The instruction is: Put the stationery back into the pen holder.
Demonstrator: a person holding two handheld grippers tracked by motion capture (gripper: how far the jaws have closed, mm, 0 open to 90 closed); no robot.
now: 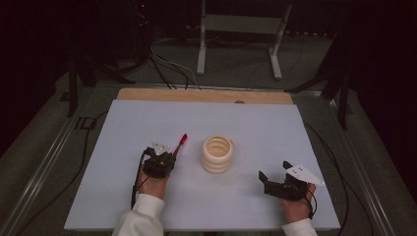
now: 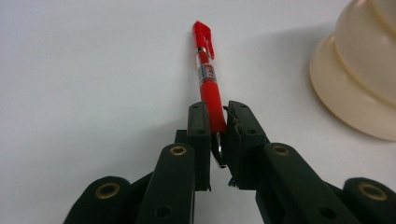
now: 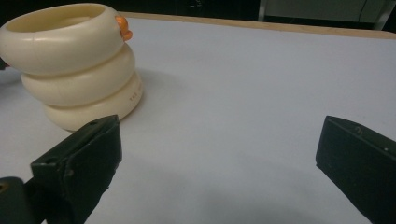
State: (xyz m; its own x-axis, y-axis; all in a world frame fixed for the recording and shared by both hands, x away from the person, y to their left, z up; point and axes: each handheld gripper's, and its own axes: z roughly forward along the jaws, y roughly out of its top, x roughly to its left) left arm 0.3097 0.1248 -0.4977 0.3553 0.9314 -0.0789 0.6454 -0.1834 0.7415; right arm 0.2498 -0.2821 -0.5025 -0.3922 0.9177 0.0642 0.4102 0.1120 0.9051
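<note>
The person's left hand (image 1: 153,183) reaches forward from a white sleeve (image 1: 140,216), its left gripper (image 1: 166,158) pointing up the table. The jaws are closed on the lower end of a red pen (image 2: 208,84), which runs straight out beyond the tips and lies low over the white table surface (image 1: 255,128). The right hand (image 1: 297,206) holds the right gripper (image 1: 269,177) turned toward the middle, jaws spread wide with nothing between them.

A cream ringed holder (image 1: 217,154) stands just right of the left jaws and ahead-left of the right jaws, apart from both.

The left gripper view shows the pen's clip and a printed band (image 2: 206,71). The right gripper view shows a small orange piece (image 3: 123,27) at the holder's rim.
</note>
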